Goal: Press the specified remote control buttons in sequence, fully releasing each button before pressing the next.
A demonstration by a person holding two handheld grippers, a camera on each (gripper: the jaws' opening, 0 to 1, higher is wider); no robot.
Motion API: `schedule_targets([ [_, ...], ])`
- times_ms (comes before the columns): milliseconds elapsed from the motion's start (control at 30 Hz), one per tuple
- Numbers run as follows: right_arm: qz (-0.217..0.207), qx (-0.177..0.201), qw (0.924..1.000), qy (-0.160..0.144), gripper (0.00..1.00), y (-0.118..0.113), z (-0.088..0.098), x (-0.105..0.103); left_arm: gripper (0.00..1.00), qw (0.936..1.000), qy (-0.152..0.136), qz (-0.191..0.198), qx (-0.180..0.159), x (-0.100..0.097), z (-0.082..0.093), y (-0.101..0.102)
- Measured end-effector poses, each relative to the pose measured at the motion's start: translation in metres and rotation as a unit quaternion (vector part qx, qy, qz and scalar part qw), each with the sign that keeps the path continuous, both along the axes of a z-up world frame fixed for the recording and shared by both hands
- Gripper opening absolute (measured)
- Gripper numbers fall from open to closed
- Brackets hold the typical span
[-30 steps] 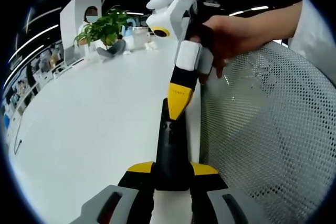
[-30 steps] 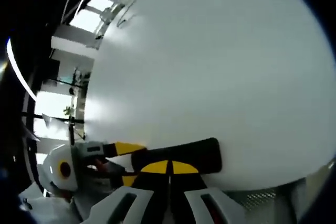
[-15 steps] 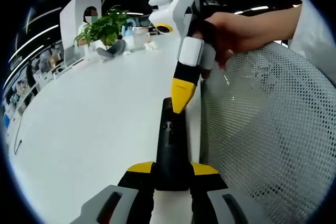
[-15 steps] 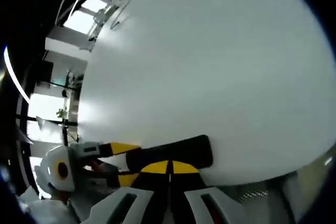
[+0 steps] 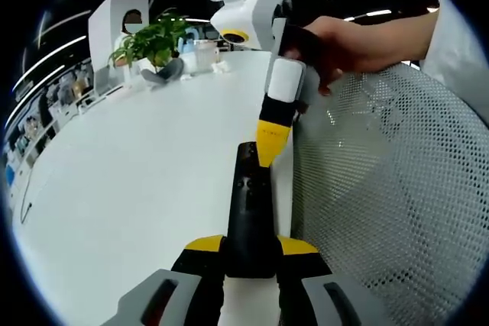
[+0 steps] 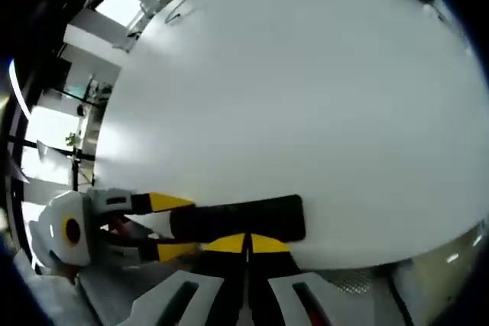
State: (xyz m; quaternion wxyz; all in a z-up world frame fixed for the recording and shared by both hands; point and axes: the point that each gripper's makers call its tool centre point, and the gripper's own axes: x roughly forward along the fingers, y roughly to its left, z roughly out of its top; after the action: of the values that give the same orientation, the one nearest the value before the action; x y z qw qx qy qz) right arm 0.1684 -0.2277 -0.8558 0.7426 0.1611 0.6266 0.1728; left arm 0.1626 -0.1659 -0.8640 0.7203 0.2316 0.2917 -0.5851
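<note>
Two tools share one job over the wide white counter (image 5: 130, 188): the left tool (image 5: 250, 253) clamps the black remote (image 5: 248, 211) at its near end, steadying it flat, while the right tool (image 5: 271, 143), tips together, hovers at its button face to press.

an open-plan office — a long white table (image 5: 130, 188) runs back toward a potted green plant (image 5: 150, 42) and a white partition (image 5: 107, 24), where a person sits at the far end. linear ceiling lights (image 5: 367, 14) streak across a dark ceiling, and rows of desks (image 5: 42, 112) crowd the left side. a white mesh chair back (image 5: 390, 188) stands just beside the table edge — typical office seating.
</note>
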Motion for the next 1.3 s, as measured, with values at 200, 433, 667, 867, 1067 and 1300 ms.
schedule_targets([
  [200, -0.001, 0.011, 0.9999, 0.007, 0.00, 0.0019, -0.0012, -0.0009, 0.25, 1.0000, 0.000, 0.000, 0.000, 0.0003, -0.0001, -0.0003],
  [433, 0.012, 0.005, 0.9999, 0.002, 0.00, 0.0015, -0.0041, -0.0021, 0.25, 1.0000, 0.001, 0.000, -0.001, 0.0006, -0.0005, -0.0001],
  [667, 0.034, 0.002, 0.9994, -0.010, 0.00, 0.0024, -0.0047, -0.0024, 0.25, 1.0000, -0.001, 0.000, -0.001, 0.0009, -0.0007, -0.0003],
  [867, 0.019, 0.015, 0.9997, -0.006, 0.00, 0.0016, -0.0045, -0.0028, 0.25, 1.0000, -0.001, 0.000, -0.001, 0.0004, 0.0000, -0.0003],
  [1067, 0.016, 0.023, 0.9996, -0.006, 0.00, 0.0028, -0.0034, -0.0029, 0.25, 1.0000, -0.001, -0.001, -0.001, 0.0002, -0.0001, -0.0002],
  [1300, 0.005, 0.031, 0.9995, 0.001, 0.00, 0.0036, 0.0004, -0.0015, 0.25, 1.0000, -0.001, 0.000, -0.004, 0.0002, -0.0001, -0.0001],
])
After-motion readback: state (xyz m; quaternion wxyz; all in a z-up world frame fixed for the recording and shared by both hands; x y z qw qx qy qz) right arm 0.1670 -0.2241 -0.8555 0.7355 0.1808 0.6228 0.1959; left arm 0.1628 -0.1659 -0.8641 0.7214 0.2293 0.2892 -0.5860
